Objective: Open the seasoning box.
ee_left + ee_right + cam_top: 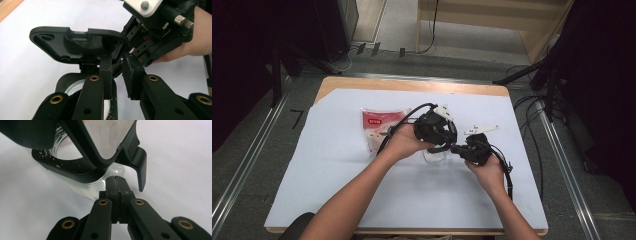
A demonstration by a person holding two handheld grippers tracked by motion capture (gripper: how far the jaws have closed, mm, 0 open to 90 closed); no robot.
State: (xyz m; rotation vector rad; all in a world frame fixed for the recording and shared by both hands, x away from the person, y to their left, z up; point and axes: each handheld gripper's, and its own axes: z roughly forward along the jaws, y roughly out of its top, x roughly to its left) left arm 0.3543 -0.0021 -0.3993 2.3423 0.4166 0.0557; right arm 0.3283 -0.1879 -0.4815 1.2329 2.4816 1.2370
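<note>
Two hand-held tongs meet over a small clear container at the middle of a white-covered table [337,200], seen from the high view with the person's forearms coming in from the near edge. A red-and-white pouch [377,127] lies flat on the table just left of the hands, partly under the left hand's cable. The clear container [100,188], a glass-like tub with a black rim [67,171] and a hinged black lid [75,42], stands on the table between the two tools, just below the left tongs in the high view. Its lid stands swung up and open; the left gripper view shows the lid's underside facing the camera and the white inside of the tub beneath. The left tongs [116,75] sit at the hinge side of the lid, jaws narrowly parted, one jaw against the lid's hinge area; whether they truly pinch it cannot be told. The right tongs [117,187] are pressed fully together with nothing between them, tips just beside the tub's clear wall below the black latch tab [140,167]. White grains [47,155] speckle the black rim.
</note>
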